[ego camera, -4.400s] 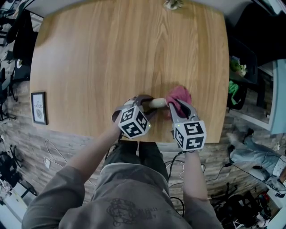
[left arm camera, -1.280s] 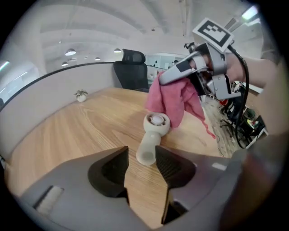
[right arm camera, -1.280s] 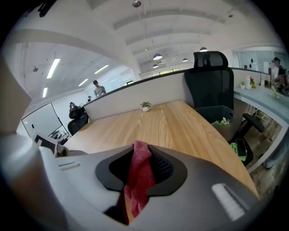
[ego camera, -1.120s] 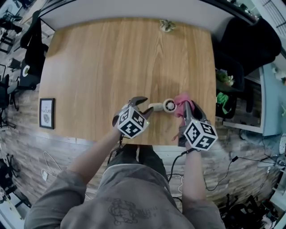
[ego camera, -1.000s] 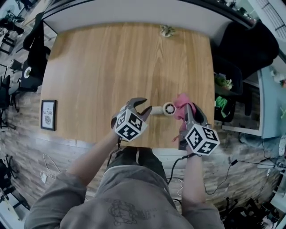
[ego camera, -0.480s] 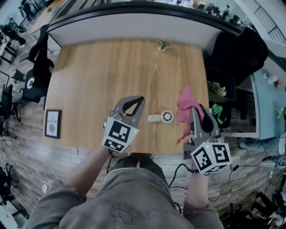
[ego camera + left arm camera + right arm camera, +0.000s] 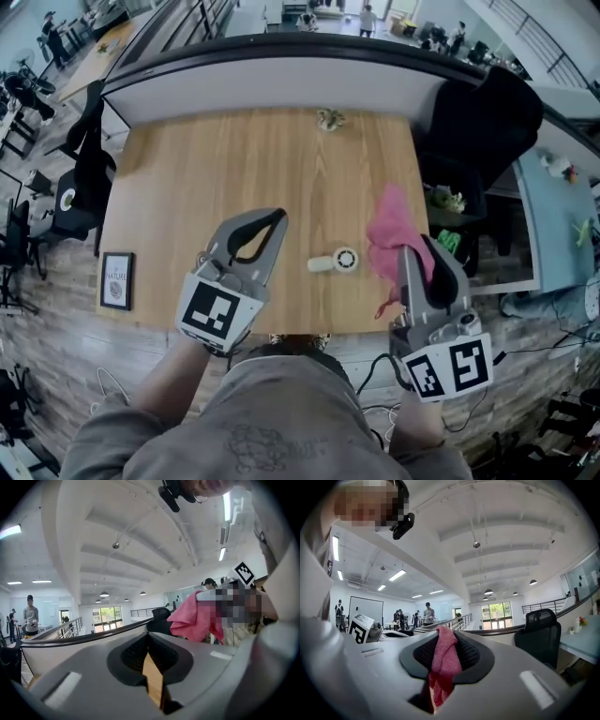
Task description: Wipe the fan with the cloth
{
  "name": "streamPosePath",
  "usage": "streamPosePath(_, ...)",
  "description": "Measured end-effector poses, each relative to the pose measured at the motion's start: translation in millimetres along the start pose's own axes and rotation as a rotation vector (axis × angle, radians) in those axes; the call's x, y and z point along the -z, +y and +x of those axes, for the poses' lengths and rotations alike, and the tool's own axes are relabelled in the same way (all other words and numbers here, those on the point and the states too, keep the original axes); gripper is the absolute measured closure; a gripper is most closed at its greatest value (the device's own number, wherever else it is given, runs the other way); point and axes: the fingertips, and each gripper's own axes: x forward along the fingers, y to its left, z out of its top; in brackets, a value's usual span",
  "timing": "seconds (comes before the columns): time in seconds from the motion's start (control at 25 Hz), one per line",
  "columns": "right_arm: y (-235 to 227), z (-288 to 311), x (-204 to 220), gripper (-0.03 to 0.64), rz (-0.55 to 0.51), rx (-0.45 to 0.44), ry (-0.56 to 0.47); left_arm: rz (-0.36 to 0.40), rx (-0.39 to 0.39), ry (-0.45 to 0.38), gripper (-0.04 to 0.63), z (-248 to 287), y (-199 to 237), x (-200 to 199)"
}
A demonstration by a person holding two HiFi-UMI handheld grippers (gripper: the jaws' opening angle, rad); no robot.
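Over the wooden bench, the left claw is hovering closed on nothing, while the right claw is pinching the pink cloth. The small handheld fan is lying flat near the front edge, between them. For a good wipe, the left should probably be steadying the handle while the cloth is sweeping the grille.

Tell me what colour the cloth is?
Pink; the cloth shows best in the right gripper view, clamped in the right gripper.
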Motion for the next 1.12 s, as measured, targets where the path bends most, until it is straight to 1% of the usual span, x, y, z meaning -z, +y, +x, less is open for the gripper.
streamPosePath(0.16,0.5,-10.1,-10.9,0.546,0.000,0.003,-0.042,0.005,0.001,-0.027,0.594,-12.9,-2.3,-15.8)
streamPosePath(0.28,-0.7,-16.4,-5.9,0.546,0.001,0.018,-0.028,0.009,-0.005,-0.045,0.594,-23.9,-3.3,-22.5)
streamPosePath(0.44,3.7,-25.0,6.9,0.546,0.003,0.023,0.011,0.004,-0.012,-0.031,0.594,-36.2,-4.7,-18.2)
streamPosePath(0.6,5.9,-28.1,12.0,0.546,0.002,0.019,0.027,-0.008,-0.010,-0.010,0.594,-40.9,-8.0,-11.5)
streamPosePath(0.8,4.9,-26.3,7.2,0.546,-0.007,0.010,0.031,-0.032,0.006,-0.027,0.594,-40.9,-9.8,-23.5)
streamPosePath(1.12,6.4,-25.8,10.2,0.546,-0.002,-0.010,0.039,-0.009,-0.001,-0.017,0.594,-40.5,-11.3,-26.3)
